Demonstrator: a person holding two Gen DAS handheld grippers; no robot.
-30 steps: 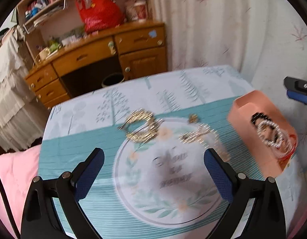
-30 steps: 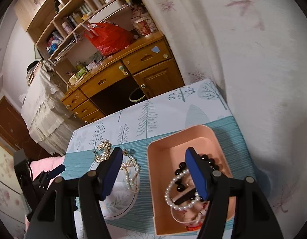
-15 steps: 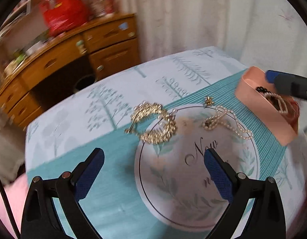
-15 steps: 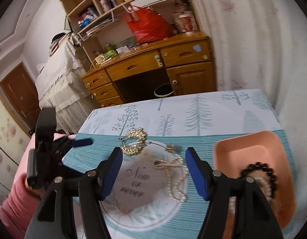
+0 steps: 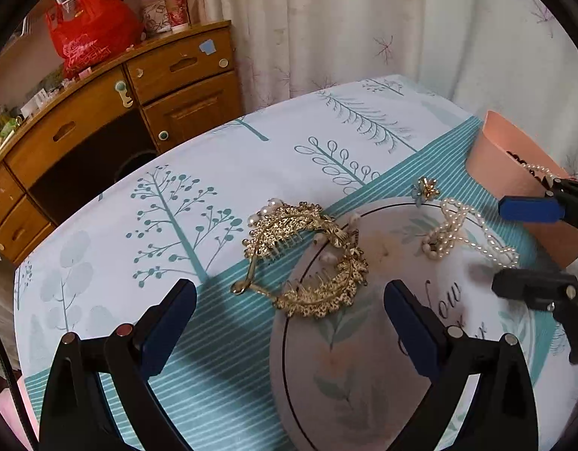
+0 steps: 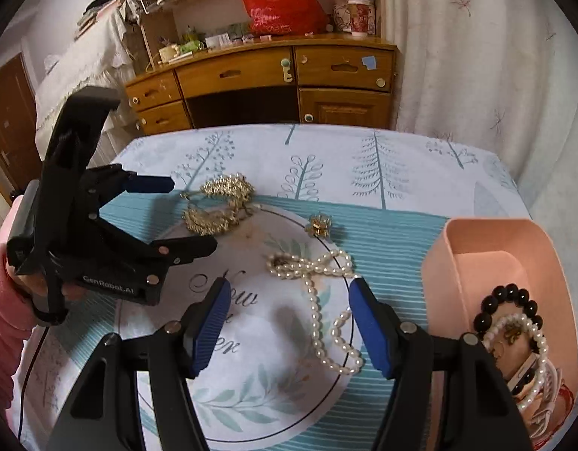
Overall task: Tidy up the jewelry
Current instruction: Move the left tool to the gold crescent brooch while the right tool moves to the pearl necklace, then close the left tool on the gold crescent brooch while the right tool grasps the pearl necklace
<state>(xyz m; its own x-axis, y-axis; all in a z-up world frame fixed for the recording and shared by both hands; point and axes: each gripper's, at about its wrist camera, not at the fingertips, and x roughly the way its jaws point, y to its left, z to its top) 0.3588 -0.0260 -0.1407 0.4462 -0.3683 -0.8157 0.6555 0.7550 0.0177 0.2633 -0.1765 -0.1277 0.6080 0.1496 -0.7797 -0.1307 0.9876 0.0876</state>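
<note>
Both grippers have been lowered toward the counter (image 6: pixel 401 158). The pink tray (image 6: pixel 458 240) holds bracelets already. The gold hair comb (image 5: pixel 307 259) is framed by the left gripper (image 5: pixel 289 312), open and empty; the pearl necklace (image 6: pixel 319 300) by the right gripper (image 6: pixel 289 323), likewise. Two pickups are judged imminent.

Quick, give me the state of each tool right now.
Left tool: open, empty, above the gold hair comb.
Right tool: open, empty, over the pearl necklace.
</note>
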